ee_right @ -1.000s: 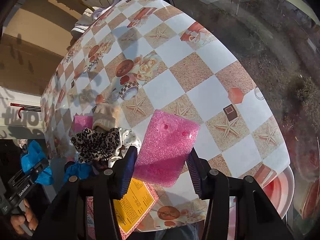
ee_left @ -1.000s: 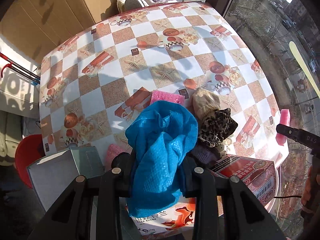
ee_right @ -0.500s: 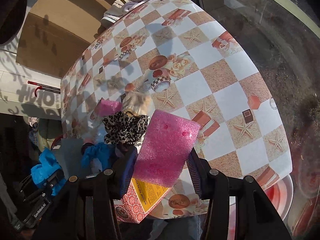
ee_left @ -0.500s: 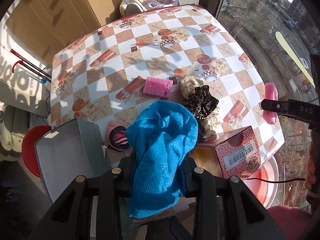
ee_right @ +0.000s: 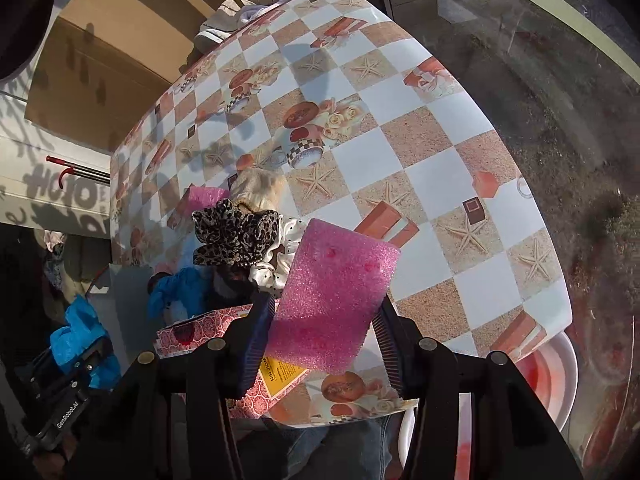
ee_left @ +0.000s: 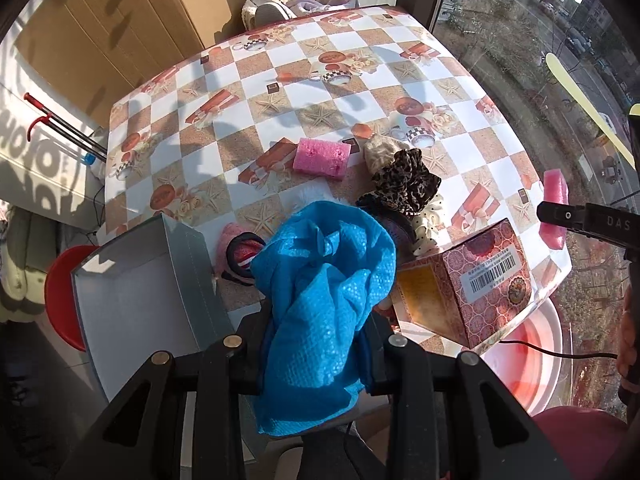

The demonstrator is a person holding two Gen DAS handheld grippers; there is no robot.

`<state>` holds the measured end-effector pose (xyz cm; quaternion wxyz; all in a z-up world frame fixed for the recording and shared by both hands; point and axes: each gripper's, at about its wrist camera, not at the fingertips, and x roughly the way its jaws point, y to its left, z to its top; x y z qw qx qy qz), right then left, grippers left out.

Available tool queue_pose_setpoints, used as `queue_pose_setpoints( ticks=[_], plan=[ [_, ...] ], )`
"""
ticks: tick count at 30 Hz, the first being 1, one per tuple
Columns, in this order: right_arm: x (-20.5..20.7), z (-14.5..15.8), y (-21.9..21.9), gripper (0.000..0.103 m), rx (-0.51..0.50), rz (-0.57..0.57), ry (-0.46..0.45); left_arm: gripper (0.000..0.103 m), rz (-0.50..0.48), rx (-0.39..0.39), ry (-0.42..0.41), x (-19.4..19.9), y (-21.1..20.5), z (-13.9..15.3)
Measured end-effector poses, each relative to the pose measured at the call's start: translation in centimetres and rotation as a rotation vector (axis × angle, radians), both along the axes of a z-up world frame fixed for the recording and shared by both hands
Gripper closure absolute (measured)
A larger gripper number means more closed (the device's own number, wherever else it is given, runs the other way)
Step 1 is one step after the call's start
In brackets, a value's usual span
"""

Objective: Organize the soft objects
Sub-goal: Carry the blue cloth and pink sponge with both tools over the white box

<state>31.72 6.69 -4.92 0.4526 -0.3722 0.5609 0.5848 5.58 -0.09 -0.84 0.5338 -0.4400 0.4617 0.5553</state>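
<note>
left tool (ee_left: 316,344): clamped on crumpled blue mesh cloth (ee_left: 324,304), bulging toward 12 o'clock
right tool (ee_right: 324,328): gripping flat pink foam sponge (ee_right: 334,300), tilted toward 1 o'clock

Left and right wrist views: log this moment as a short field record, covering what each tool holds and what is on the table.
left tool: shut on blue cloth
right tool: shut on pink sponge
table: second pink sponge, leopard scrunchie, patterned box
grey box: open, at the table's near left edge
</note>
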Motion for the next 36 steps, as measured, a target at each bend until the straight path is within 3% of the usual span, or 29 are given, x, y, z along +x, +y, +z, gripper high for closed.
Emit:
queue_pose_setpoints(
  ticks=[10,17,27,36],
  plan=[
    [-0.5,-0.1,-8.4,0.051,-0.045,-0.138,-0.068,0.067,-0.095,0.002,-0.08,-2.1,-3.8,-1.2],
    [-3.7,1.4,-12.4,0.051,-0.015,-0.118,-0.072,0.067,-0.095,0.047,-0.1,-4.9,-6.4,-0.2],
    [-13.0,4.3,-14.4,0.051,0.103,0.13,-0.081,0.067,-0.031,0.081,-0.091,-9.2,-9.7,0.3],
    [-20.9,5.8,-14.2,0.051,0.166,0.366,-0.089,0.066,0.136,0.111,-0.106,-14.8,-13.0,0.7]
  ],
)
